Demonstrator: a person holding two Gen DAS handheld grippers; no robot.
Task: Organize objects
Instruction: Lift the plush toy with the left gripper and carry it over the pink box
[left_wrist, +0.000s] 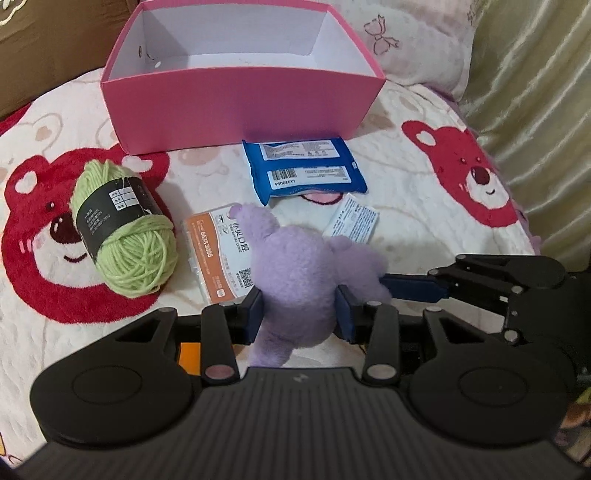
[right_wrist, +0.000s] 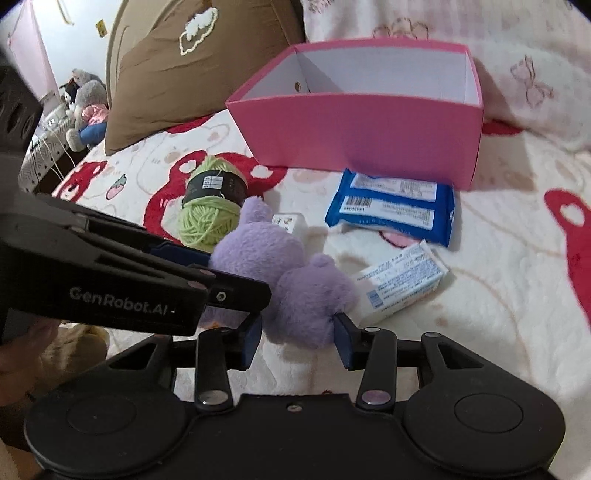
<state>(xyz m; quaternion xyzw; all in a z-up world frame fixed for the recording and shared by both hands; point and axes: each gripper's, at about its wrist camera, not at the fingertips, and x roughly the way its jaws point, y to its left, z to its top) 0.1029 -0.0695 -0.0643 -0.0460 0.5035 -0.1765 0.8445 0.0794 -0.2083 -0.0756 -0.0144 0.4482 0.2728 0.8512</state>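
A purple plush toy (left_wrist: 303, 273) lies on the bear-print blanket (left_wrist: 424, 206). My left gripper (left_wrist: 300, 314) is shut on its body. My right gripper (right_wrist: 298, 334) is closed around one of its limbs (right_wrist: 312, 295) from the other side; it also shows in the left wrist view (left_wrist: 413, 286). An empty pink box (left_wrist: 240, 85) stands behind. A green yarn ball (left_wrist: 125, 229), an orange-and-white packet (left_wrist: 218, 251), a blue wipes pack (left_wrist: 304, 168) and a small white packet (left_wrist: 352, 219) lie on the blanket in front of the box.
A brown pillow (right_wrist: 177, 66) lies at the far left, a pale pink pillow (left_wrist: 413, 40) behind the box, and a shiny curtain (left_wrist: 535, 92) hangs on the right. Stuffed toys (right_wrist: 86, 107) sit beyond the bed's left edge.
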